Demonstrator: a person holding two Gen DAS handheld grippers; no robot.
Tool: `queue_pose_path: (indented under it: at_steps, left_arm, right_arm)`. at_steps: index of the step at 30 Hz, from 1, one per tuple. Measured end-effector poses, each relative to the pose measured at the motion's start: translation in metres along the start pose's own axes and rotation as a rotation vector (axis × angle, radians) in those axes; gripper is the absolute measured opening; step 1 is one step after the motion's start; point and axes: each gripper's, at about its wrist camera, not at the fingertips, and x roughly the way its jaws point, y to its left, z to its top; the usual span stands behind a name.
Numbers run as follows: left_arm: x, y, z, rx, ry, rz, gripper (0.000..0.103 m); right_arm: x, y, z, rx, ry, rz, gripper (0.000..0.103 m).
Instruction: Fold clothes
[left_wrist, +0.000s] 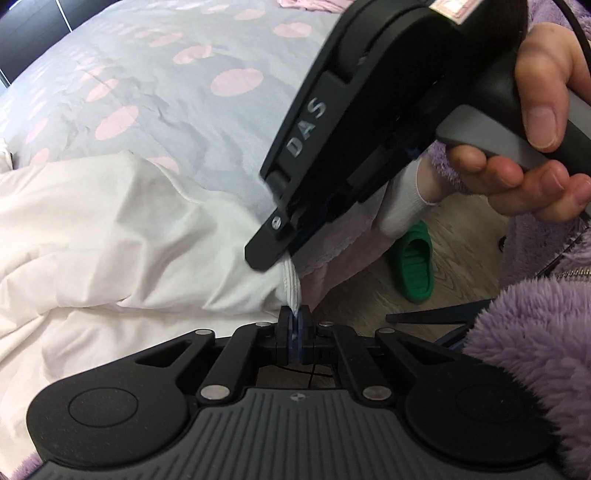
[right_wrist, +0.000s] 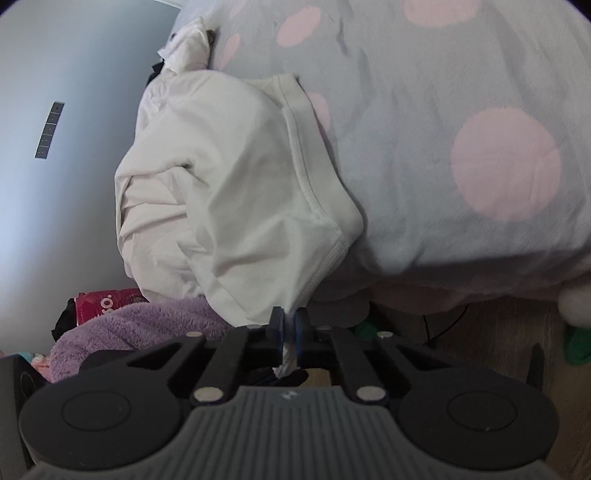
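A white garment (left_wrist: 110, 229) lies crumpled on the bed near its edge. Its ribbed hem (left_wrist: 291, 284) runs down into my left gripper (left_wrist: 294, 321), which is shut on it over the bed's edge. In the left wrist view my right gripper (left_wrist: 275, 254) comes in from the upper right, held by a hand (left_wrist: 543, 122), with its tips on the same hem just above the left one. In the right wrist view the white garment (right_wrist: 229, 184) hangs off the bed and my right gripper (right_wrist: 290, 321) is shut on a corner of its hem.
The bed cover (left_wrist: 184, 103) is grey with pink dots. A green slipper (left_wrist: 415, 266) lies on the wooden floor (left_wrist: 465, 229) beside the bed. A purple fleece sleeve (left_wrist: 535, 350) fills the right edge. A pale wall (right_wrist: 66, 184) and a red packet (right_wrist: 99, 301) sit left.
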Motion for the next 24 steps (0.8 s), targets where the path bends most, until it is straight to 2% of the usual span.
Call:
queue_pose_path:
  at_steps: [2, 4, 6, 7, 11, 14, 16, 18, 20, 22, 24]
  left_arm:
    - [-0.007, 0.004, 0.002, 0.013, -0.005, 0.003, 0.001]
    - [-0.018, 0.01, 0.004, 0.035, -0.013, 0.024, 0.006]
    - [-0.032, 0.018, 0.008, 0.05, -0.038, 0.049, 0.017]
    - [-0.04, 0.025, 0.011, 0.05, -0.052, 0.064, 0.018]
    - [-0.065, 0.059, 0.026, 0.035, -0.095, 0.159, 0.022]
    - [-0.078, 0.084, 0.038, 0.009, -0.123, 0.228, 0.026]
    - [-0.086, 0.1, 0.045, -0.016, -0.141, 0.258, 0.032]
    - [-0.083, 0.115, 0.05, -0.035, -0.159, 0.283, 0.041]
    - [-0.085, 0.139, 0.059, -0.048, -0.162, 0.314, 0.041]
    - [-0.073, 0.152, 0.072, -0.054, -0.161, 0.329, 0.042]
    - [-0.06, 0.165, 0.083, -0.039, -0.16, 0.352, 0.049]
  right_arm:
    - [-0.01, 0.006, 0.002, -0.052, -0.03, -0.022, 0.006]
    - [-0.021, 0.01, 0.006, -0.099, -0.052, -0.063, 0.006]
    - [-0.035, 0.012, 0.014, -0.129, -0.092, -0.1, 0.005]
    - [-0.047, 0.013, 0.02, -0.153, -0.124, -0.124, 0.005]
    - [-0.094, 0.016, 0.047, -0.219, -0.233, -0.206, 0.004]
    - [-0.124, 0.025, 0.064, -0.308, -0.329, -0.322, 0.004]
    - [-0.143, 0.027, 0.072, -0.363, -0.396, -0.42, 0.004]
    - [-0.159, 0.017, 0.08, -0.355, -0.435, -0.467, 0.004]
    - [-0.167, 0.002, 0.086, -0.339, -0.438, -0.505, 0.004]
    - [-0.162, -0.015, 0.092, -0.313, -0.397, -0.527, 0.005]
    - [-0.149, -0.033, 0.095, -0.274, -0.348, -0.536, 0.005]
